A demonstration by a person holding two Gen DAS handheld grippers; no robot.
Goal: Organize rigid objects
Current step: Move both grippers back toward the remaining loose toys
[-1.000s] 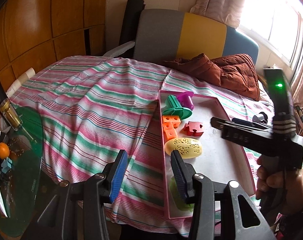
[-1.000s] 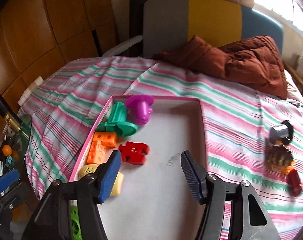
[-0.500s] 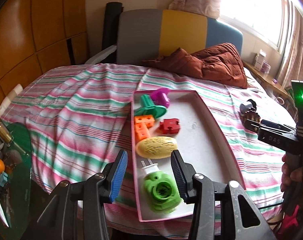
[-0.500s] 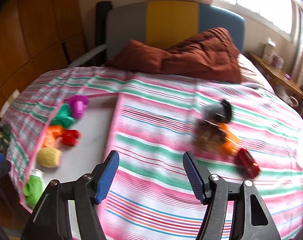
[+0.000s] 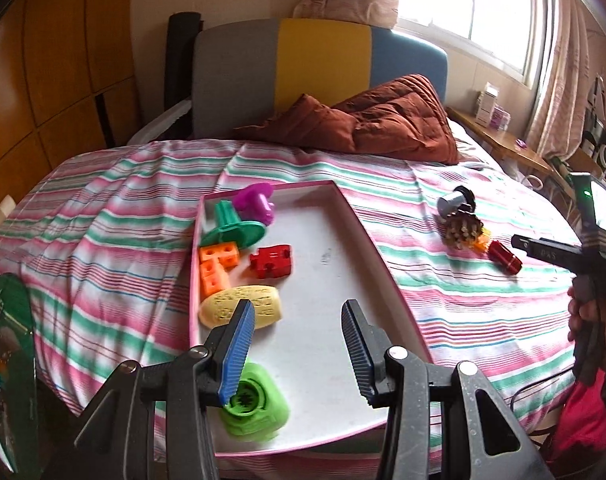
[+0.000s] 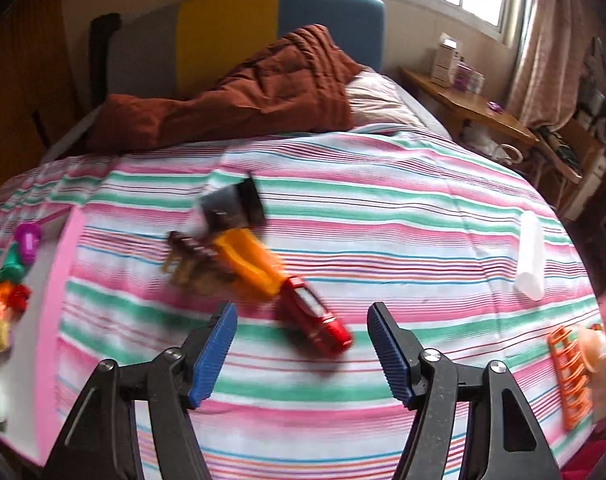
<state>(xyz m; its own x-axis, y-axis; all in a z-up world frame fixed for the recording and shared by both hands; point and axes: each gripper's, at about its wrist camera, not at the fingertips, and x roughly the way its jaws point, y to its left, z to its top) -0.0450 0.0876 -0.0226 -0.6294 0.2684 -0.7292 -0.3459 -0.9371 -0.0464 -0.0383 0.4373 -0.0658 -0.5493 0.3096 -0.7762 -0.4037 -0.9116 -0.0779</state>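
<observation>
Over the striped bedspread (image 6: 383,240), the right gripper (image 6: 301,350) opens, nothing between its jaws, above a red toy car (image 6: 317,320) (likely light, rigid, slick; best pinched across its sides).

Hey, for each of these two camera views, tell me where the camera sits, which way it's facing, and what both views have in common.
Left wrist: sits on the left gripper, looks down over the pink tray of toys towards the headboard; its own blue-padded fingers, empty, plus the right gripper and the hand that holds it.
Right wrist: sits on the right gripper, looks down at the striped bedspread and red toy car; its jaws are opening, nothing between them.
Shared: tray, red toy car, brown quilt.
</observation>
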